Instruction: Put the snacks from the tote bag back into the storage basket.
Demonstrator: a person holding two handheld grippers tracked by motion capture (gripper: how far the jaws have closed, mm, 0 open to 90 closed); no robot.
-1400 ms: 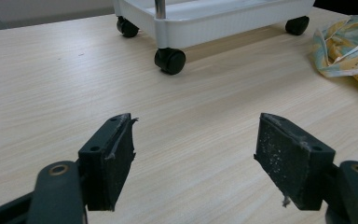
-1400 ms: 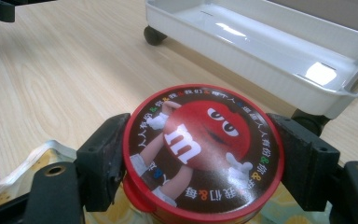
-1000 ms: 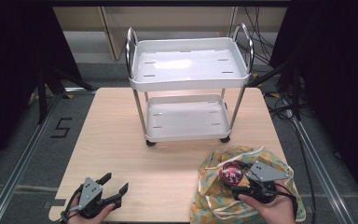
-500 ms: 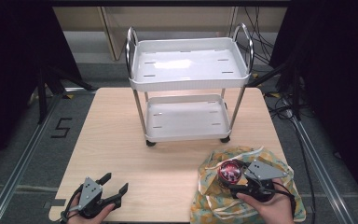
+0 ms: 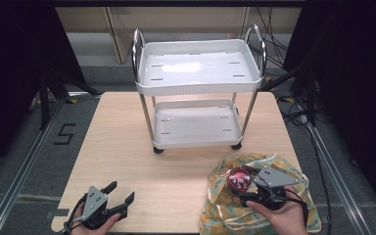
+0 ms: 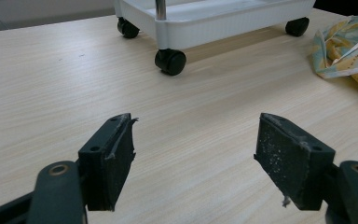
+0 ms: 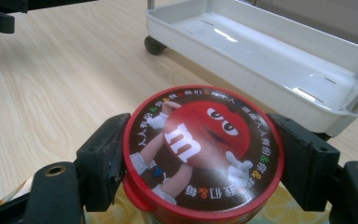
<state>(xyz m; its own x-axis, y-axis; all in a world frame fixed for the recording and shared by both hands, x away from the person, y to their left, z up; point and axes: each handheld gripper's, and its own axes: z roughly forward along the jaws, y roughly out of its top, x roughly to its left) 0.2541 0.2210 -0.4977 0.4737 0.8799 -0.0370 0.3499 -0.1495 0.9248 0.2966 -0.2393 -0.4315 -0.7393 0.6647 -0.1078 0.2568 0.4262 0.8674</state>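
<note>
— Where we hold the left gripper (image 5: 118, 203) low at the table's (image 5: 127, 147) near edge, its jaws gape on nothing.

— And our right gripper (image 7: 200, 158) clamps the red candy tin (image 7: 204, 154) above the yellow cloth (image 5: 225, 215), near the white cart (image 5: 198, 88).

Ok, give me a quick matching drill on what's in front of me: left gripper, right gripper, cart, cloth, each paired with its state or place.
Things:
1. left gripper
2. right gripper
3. cart
4. cloth

States or places:
A. standing at the far side of the table, both trays bare
B. clamped on a red-lidded tin
C. crumpled at the table's near right corner
D. jaws wide apart, nothing between them

Pairs: 1-D, 2-B, 3-A, 4-C
</note>
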